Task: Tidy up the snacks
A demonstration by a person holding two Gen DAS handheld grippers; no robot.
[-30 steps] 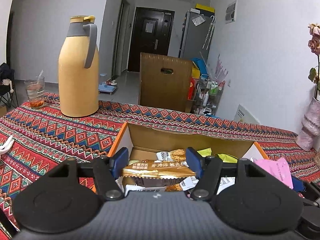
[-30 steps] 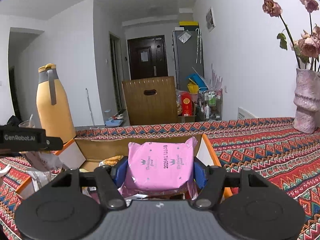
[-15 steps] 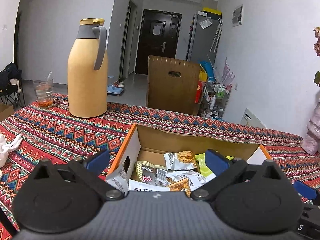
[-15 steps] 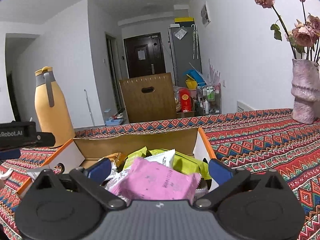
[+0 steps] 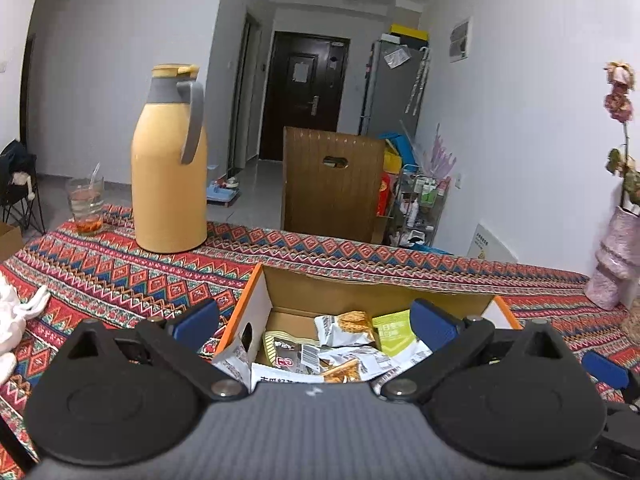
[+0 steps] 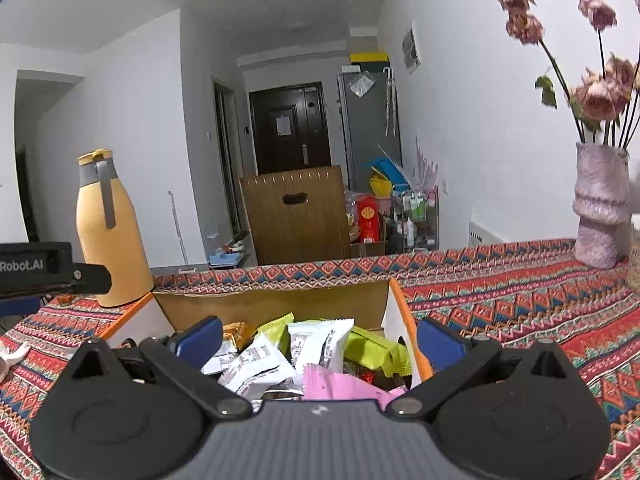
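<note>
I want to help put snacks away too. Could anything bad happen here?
Maybe. The box is piled high, so the pink packet on top could slide out. The thermos and glass stand near the left gripper; a careless swing might knock them. The vase by the right gripper could tip too.

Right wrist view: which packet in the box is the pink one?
The pink packet lies at the near edge of the cardboard box, just ahead of the open right gripper; the others are white or green.
</note>
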